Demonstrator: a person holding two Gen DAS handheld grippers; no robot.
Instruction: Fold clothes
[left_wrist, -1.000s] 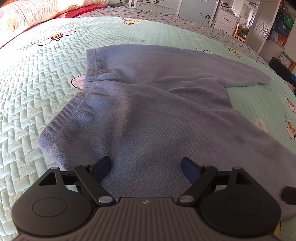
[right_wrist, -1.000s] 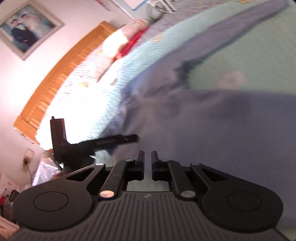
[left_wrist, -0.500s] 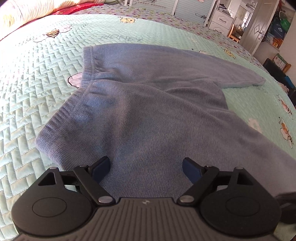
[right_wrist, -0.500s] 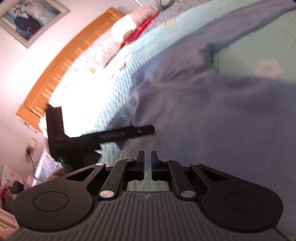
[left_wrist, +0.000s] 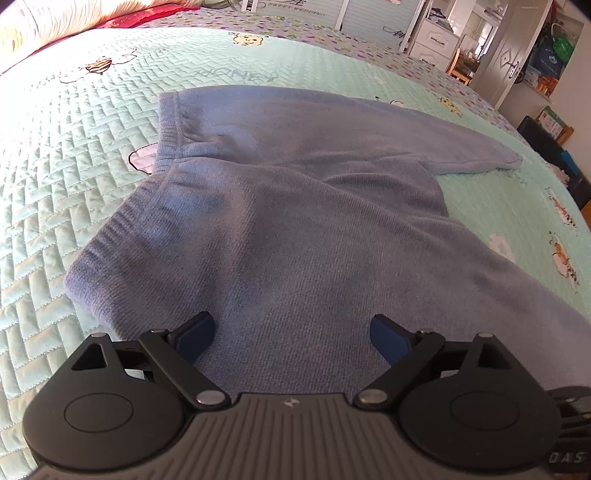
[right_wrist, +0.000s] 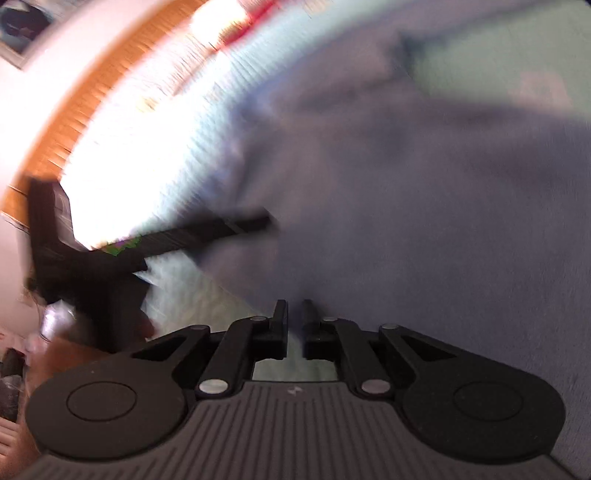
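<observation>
1. Trousers of soft blue knit lie spread flat on the quilted bedspread, directly ahead of the left gripper in the left wrist view. Their ribbed waistband sits ahead and left of the fingers, and one leg runs far ahead to the right.

2. In that view the left gripper's fingers stand spread wide and have just been opening further. Cloth lies beneath the gap, but neither pad presses on it.

3. The right wrist view is badly blurred. The trousers fill the area ahead and right of the right gripper, with a cloth edge running just ahead of the fingertips and pale bedspread to their left.

4. There the right gripper's fingers are pressed almost together. Whether they pinch the cloth edge cannot be told; only a thin pale strip shows between them.

5. A dark bar, the left gripper seen from the side, reaches over the cloth ahead and left of the right fingers.

6. Handling, as a judgement: the fabric looks light, limp and slightly grippy, so it should drape and sag rather than hold a crease. The thick waistband or a leg hem seems the firmest place to pinch.
</observation>
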